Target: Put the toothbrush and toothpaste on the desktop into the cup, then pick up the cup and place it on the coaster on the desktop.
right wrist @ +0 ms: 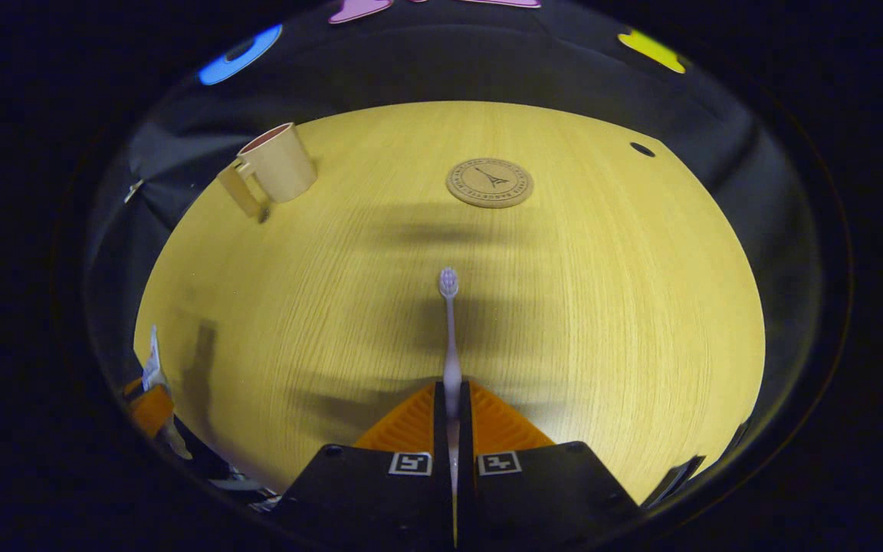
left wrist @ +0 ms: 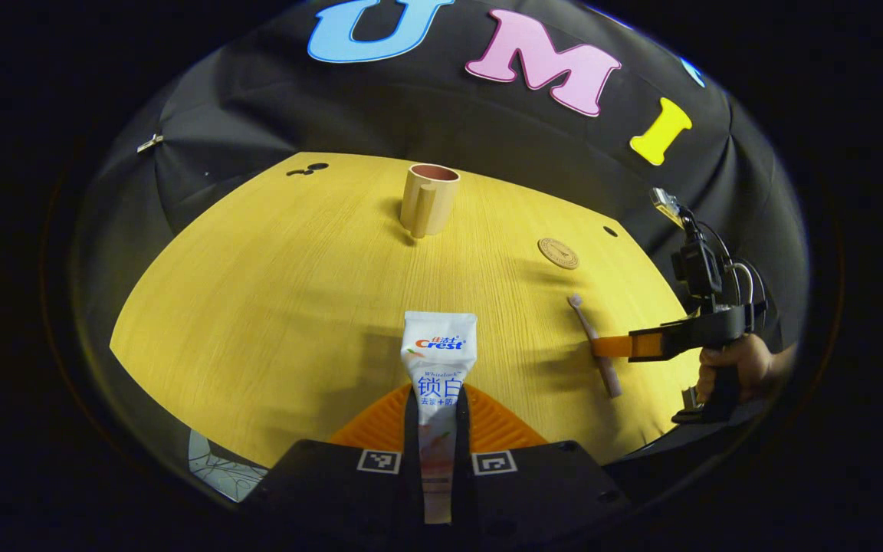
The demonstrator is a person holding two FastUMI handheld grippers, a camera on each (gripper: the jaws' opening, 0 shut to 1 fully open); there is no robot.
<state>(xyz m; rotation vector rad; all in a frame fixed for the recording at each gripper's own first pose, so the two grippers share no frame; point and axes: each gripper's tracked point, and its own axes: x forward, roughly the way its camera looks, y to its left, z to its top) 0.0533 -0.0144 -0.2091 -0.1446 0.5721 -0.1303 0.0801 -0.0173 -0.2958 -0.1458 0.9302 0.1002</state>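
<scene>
White toothpaste [left wrist: 438,360] is pinched in the left tool [left wrist: 437,418]; right tool [right wrist: 453,418] pinches the pale toothbrush [right wrist: 450,337].

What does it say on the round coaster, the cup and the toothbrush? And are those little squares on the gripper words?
coaster: a ring of tiny letters around a tower drawing, too small to read.
cup: no writing to be seen.
toothbrush: no writing to be seen.
square markers on the right gripper: black-and-white patterns, not words.
</scene>
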